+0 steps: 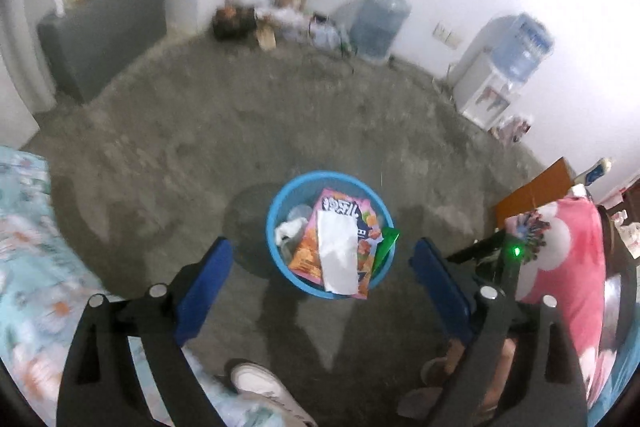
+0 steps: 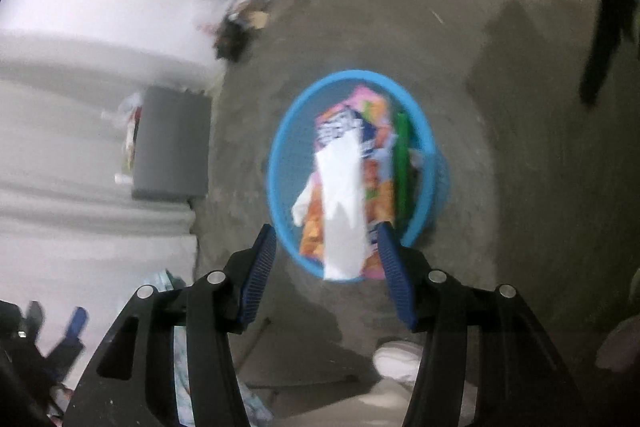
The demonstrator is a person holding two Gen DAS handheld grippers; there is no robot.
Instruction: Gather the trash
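On the grey concrete floor (image 1: 200, 131), one round blue plastic mesh waste basket (image 1: 280, 199) is shown, holding one pink snack wrapper (image 1: 344, 207), one orange wrapper (image 1: 308, 255), one green wrapper (image 1: 386, 243) and one white paper strip (image 1: 338, 251). Both the left hand-held gripper (image 1: 322, 259) and the right hand-held gripper (image 2: 326, 251) are held spread and empty above it.

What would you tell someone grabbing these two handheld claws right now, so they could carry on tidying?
Left gripper: open, empty, above the floor near the bin.
Right gripper: open, empty, over the bin's near edge.
Blue bin stands on the concrete floor, holding a pink snack bag, an orange wrapper, a white paper on top and a green wrapper at the rim.
Done: those pieces are binned.
Left: no loose trash is clearly visible nearby; look around.
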